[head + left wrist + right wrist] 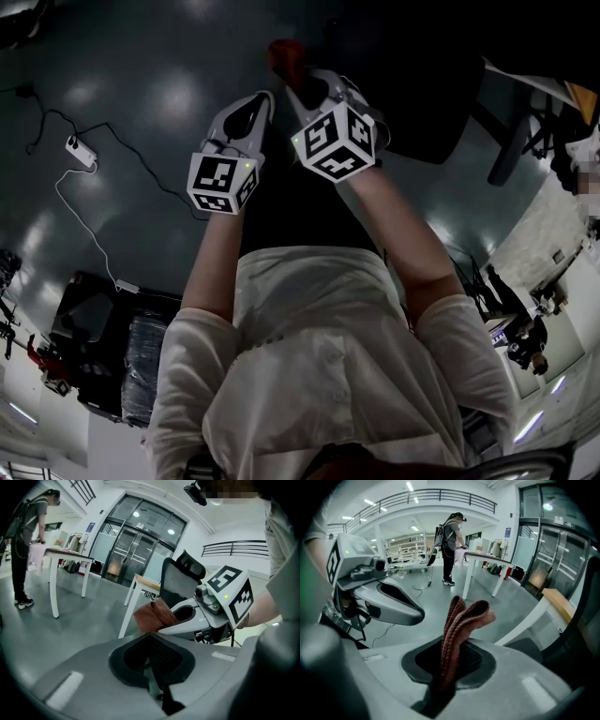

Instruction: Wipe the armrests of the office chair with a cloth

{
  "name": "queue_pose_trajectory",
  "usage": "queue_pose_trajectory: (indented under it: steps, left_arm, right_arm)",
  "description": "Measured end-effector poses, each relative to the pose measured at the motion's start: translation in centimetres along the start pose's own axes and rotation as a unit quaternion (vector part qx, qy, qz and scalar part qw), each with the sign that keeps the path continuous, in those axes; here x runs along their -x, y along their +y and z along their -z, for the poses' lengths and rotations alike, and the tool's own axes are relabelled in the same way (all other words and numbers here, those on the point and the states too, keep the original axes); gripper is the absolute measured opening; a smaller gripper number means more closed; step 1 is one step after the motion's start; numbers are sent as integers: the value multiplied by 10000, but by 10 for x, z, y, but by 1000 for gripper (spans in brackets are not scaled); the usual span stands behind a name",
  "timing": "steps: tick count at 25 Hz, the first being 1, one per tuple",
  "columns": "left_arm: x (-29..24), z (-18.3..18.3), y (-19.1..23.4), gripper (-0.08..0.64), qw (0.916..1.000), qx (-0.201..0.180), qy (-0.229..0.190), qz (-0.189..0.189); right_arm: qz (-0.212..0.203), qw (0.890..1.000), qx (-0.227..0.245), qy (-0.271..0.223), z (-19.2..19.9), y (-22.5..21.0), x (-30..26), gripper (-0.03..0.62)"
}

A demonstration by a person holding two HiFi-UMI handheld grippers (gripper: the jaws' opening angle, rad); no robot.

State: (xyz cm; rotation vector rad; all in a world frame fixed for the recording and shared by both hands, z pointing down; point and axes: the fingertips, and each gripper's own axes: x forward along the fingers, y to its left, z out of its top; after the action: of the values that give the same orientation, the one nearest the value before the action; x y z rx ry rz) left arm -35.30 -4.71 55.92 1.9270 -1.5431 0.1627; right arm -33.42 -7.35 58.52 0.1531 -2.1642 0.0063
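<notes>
right gripper clamps folded rust-brown knitted cloth, upright between its jaws | left gripper closed, empty, just beside | black mesh office chair ahead | wiping apparently not started

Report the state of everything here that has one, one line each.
left tongs, shut, empty
right tongs, shut on the cloth
cloth, folded, sticking up out of the right tongs
office chair, upright, cloth not touching it
glass doors, closed
</notes>
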Motion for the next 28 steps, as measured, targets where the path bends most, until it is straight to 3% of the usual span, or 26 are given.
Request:
queue_pose_trajectory:
  steps: [8,20,24,28]
  left_arm:
    - [-29,-13,22,17,9997,70,175,179]
    - [-86,-57,50,17,9983,-48,268,525]
    - [-101,-67,56,17,9973,-102,326,648]
    - [-110,-76,63,17,9963,-147,362,766]
  right_arm:
    - [610,9970,350,320,-5,-65,-20,49]
    - [710,9936,-797,360,-9,-146,-39,51]
    - [870,9928,-641,515,-8,-165,-38,51]
    - [926,9900,-905,564,-6,-190,-40,52]
